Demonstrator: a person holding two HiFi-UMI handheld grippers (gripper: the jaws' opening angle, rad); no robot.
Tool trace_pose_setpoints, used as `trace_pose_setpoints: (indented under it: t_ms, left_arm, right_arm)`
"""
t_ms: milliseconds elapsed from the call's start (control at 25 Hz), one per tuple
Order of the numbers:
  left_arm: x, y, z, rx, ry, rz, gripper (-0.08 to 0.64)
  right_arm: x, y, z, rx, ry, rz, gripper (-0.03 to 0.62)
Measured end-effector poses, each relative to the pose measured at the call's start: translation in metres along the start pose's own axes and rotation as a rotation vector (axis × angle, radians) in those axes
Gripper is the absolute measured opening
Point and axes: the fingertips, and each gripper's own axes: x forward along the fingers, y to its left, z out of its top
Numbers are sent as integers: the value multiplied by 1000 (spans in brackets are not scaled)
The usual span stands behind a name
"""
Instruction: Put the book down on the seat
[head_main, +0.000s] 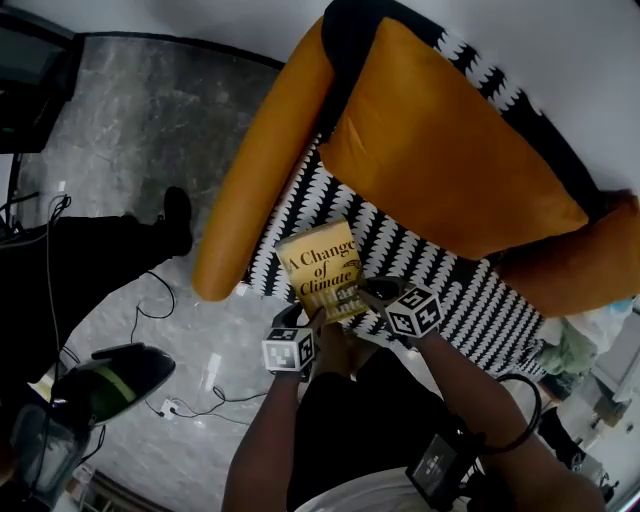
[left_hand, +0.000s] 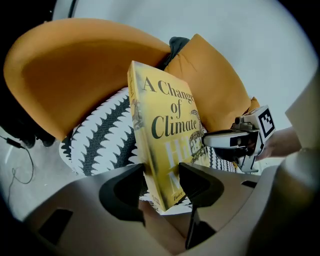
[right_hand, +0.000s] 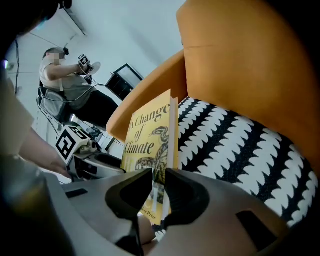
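Grey marbled floor (head_main: 140, 110) filled the left of the head view, with a black shoe (head_main: 177, 212) and thin cables (head_main: 172, 292) on it. Next came the orange armrest (head_main: 262, 170) of an armchair, curving down toward the front. Just right of its lower end the yellow book (head_main: 322, 268) stood nearly upright, front cover toward the camera, over the front edge of the black-and-white patterned seat (head_main: 460, 295). Whether its lower edge touched the seat could not be told from any view.

The left gripper (head_main: 303, 318) was at the book's lower left corner. In the left gripper view its jaws stood wide, one on the spine side and one on the front cover, both pressed against the book across its full thickness. The right gripper (head_main: 368, 293) was at the lower right corner. In the right gripper view its jaws were close together, pinching the book at its page edge near the bottom. Each gripper showed in the other's view, just beside the book.

Further right, the seat ran back under a large orange cushion (head_main: 440, 150) that leaned on the chair's back. A second armrest (head_main: 575, 270), also orange, closed off the right side. Beyond the first armrest, the right gripper view showed a person (right_hand: 65, 85) in a grey top, well apart from the chair.
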Motion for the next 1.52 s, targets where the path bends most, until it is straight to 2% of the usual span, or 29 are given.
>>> trace_pose_setpoints:
  t_ms: [320,480,680,800,960,1160,1320,1520]
  left_arm:
    - [10,7,13,75,46,45,235]
    - [21,12,27,60,43,31,235]
    - [10,-2,12,22,48,51,235]
    - [17,-5,6,26,32,39,235]
    - [-4,-6,-1,41,18,17,235]
    - [-23,-8,3,61,-18,-54,235]
    - [-27,-7,3,113,14,-17,236]
    - [-36,-4,3,83,-28,10,236]
  right_arm:
    - [0,-3,13,14,-4,-10,87]
    - [6,-17,26,27,-14,-22,86]
    - [-5,-10,13,64,-6,-14,86]
    - [-7,-16,4,89,-21,-29,85]
    - [-13,7,-2,94,-24,-66,84]
    - [-24,26,4,114,-75,-111,85]
    - [-22,27,2,118,-80,-104,86]
    - [-33,23,-3,102,-87,-152,79]
